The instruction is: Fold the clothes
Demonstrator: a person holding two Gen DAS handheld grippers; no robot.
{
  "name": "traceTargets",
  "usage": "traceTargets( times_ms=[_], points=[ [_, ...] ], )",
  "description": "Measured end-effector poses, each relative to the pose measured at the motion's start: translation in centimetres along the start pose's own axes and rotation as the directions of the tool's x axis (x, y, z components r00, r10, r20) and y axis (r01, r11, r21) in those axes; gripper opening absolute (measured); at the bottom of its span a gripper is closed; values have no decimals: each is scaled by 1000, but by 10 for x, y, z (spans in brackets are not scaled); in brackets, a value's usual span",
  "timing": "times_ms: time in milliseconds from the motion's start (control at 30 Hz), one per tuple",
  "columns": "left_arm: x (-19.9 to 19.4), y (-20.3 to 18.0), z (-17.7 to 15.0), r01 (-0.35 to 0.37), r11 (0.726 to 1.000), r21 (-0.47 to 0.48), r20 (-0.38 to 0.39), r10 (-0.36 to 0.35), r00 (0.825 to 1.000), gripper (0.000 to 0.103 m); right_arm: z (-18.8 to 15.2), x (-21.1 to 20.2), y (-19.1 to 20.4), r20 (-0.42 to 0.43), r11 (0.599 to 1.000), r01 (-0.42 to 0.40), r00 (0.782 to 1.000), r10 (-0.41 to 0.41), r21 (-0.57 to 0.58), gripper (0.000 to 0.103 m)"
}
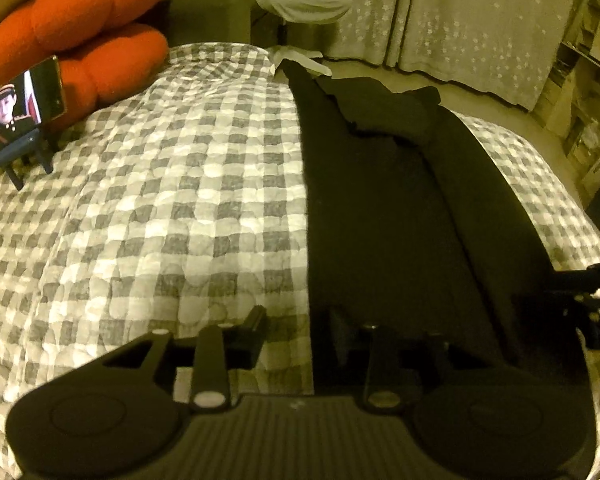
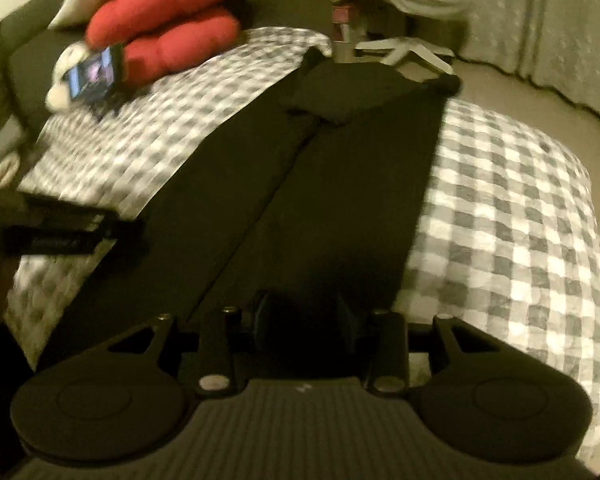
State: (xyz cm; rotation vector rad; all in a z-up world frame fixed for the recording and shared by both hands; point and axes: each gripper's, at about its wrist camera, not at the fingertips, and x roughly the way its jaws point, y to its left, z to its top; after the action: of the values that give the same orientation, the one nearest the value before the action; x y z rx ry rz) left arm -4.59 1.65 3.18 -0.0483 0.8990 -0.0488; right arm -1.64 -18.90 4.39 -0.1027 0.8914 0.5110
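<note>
Left wrist view: long black cloth garment [image 1: 380,200] lies lengthwise on your grey-white checked quilt [image 1: 160,200], folded narrow, crosswise folds left; left gripper [image 1: 300,332] and right gripper [image 2: 304,320] apart, empty.

Trousers [image 1: 380,200] lie lengthwise on the bed [image 1: 160,200]; a phone [image 1: 16,112] stands left, cushions [image 1: 92,32] behind it

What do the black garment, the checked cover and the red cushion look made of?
Black garment: matte woven or knit cloth, probably; it lies flat with a soft centre crease and no sheen.
Checked cover: quilted fabric, likely cotton; puffy stitched lobes across the grey-white squares.
Red cushion: plush, stuffed fabric; fuzzy surface with rounded bulges. The exact fibres can't be told.
</note>
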Motion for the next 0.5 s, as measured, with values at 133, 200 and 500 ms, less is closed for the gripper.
traceTargets(
  times_ms=[133, 200, 500],
  points=[
    [8, 1, 13, -8, 1000, -19, -21, 8, 1000, 37, 6, 7, -17, 6, 999, 11, 1000, -12, 31, 41],
    [11, 2, 19, -11, 1000, -25, -28, 10, 1000, 37, 11, 9, -21, 14, 999, 21, 1000, -22, 37, 41],
    [22, -5, 52, -23, 1000, -11, 17, 23, 1000, 38, 33, 24, -50, 39, 991, 65, 997, -70, 113, 41]
  ],
)
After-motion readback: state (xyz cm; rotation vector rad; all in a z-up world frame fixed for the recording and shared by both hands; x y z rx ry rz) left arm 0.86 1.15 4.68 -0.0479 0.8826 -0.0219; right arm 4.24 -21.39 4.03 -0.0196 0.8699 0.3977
